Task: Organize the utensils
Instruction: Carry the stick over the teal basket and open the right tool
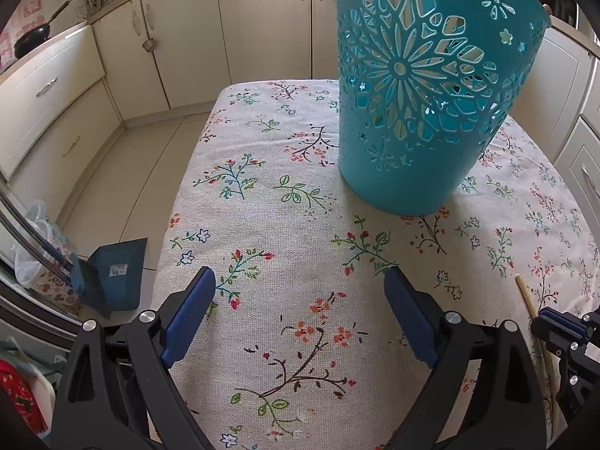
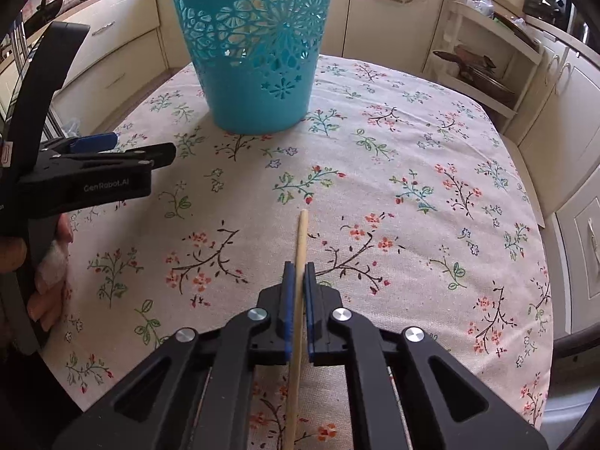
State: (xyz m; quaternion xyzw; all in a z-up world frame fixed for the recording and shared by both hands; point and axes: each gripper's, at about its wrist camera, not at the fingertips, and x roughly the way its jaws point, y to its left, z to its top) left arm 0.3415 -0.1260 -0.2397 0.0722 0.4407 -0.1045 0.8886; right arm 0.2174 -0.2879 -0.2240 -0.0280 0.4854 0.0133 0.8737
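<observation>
A pale wooden stick utensil [image 2: 300, 258] runs lengthways between the blue pads of my right gripper [image 2: 299, 267], which is shut on it over the flowered tablecloth [image 2: 412, 225]. The same stick [image 1: 527, 296] shows at the right edge of the left wrist view, with my right gripper [image 1: 558, 324] clamped on it. A teal cut-out plastic basket [image 1: 423, 86] stands upright at the far end of the table, also [image 2: 258, 56] ahead of the right gripper. My left gripper [image 1: 300, 277] stands open above bare cloth, nothing between its fingers; it is seen from the side at left [image 2: 112, 146].
Cream kitchen cabinets [image 1: 187, 37] surround the table. A blue dustpan [image 1: 116, 273] and bags lie on the floor at left. An open shelf unit [image 2: 483, 60] with dishes stands at the right. A person's hand [image 2: 48, 281] grips the left tool's handle.
</observation>
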